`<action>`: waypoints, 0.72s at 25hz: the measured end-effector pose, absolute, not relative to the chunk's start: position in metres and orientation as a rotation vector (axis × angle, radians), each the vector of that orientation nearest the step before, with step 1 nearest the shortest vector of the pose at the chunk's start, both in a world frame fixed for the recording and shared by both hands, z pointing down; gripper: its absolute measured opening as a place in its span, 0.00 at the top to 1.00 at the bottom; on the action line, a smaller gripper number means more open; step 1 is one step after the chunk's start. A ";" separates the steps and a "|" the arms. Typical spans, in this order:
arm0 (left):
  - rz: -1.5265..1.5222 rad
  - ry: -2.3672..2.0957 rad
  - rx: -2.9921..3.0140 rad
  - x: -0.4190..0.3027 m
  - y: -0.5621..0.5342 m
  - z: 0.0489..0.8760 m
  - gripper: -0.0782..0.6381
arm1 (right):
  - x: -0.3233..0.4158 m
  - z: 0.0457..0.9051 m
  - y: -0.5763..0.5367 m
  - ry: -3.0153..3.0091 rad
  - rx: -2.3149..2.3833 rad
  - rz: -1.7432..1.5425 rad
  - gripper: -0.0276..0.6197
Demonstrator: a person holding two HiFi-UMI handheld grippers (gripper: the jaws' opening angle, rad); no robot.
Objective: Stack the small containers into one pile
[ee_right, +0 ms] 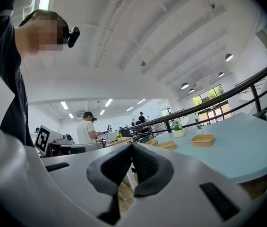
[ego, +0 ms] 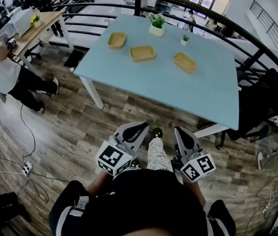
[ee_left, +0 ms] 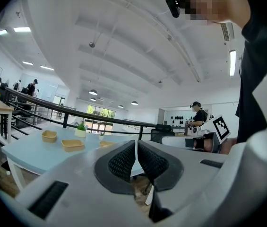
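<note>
Wooden flooring (ego: 65, 127) spreads beneath a pale blue table (ego: 178, 95). We hold our left gripper (ego: 142, 127) and right gripper (ego: 179, 132) level, short of the table's near edge, each with jaws pressed together on nothing. On the tabletop the left container (ego: 116, 40), middle container (ego: 142, 53) and right container (ego: 185, 62) lie apart, unstacked, near a potted plant (ego: 156, 24).

The left tool (ee_left: 136, 143) fills the near foreground, its dark ribbed pads (ee_left: 122, 162) closed together with nothing between them. Beyond it, to the left, a pale blue surface (ee_left: 29, 152) carries three tan trays, well apart: the left container (ee_left: 49, 135), the middle container (ee_left: 73, 144), and the right container (ee_left: 106, 144) just behind the tool. A potted plant (ee_left: 81, 129) stands farther back, before a dark railing (ee_left: 38, 109). Far right stands a person (ee_left: 199, 118) in a cap.
</note>
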State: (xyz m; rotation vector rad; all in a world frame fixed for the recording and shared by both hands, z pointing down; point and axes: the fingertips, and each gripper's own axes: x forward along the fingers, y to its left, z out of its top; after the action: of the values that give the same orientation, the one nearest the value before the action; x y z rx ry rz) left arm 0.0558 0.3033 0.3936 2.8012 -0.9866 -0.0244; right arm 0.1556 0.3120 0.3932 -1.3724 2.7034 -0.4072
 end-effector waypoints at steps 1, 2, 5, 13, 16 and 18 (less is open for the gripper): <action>-0.024 -0.994 2.798 0.054 0.302 0.393 0.86 | 0.157 0.393 0.309 2.700 -1.374 -0.414 0.96; -0.025 -1.007 2.793 0.053 0.300 0.393 0.86 | 0.157 0.393 0.304 2.702 -1.372 -0.416 0.96; -0.022 -1.057 2.780 0.046 0.290 0.392 0.86 | 0.156 0.391 0.287 2.711 -1.342 -0.417 0.96; 0.010 -1.143 2.749 0.026 0.256 0.395 0.86 | 0.149 0.389 0.249 2.698 -1.295 -0.446 0.96; 0.010 -1.139 2.740 0.026 0.245 0.398 0.86 | 0.148 0.394 0.240 2.696 -1.298 -0.473 0.96; 0.018 -1.134 2.739 0.027 0.238 0.401 0.86 | 0.147 0.396 0.235 2.707 -1.293 -0.470 0.96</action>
State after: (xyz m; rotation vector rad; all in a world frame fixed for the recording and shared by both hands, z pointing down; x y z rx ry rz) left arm 0.0267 0.2380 0.4010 2.7386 -1.1343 0.0176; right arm 0.1465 0.2345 0.3965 -1.2931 2.7075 -0.4704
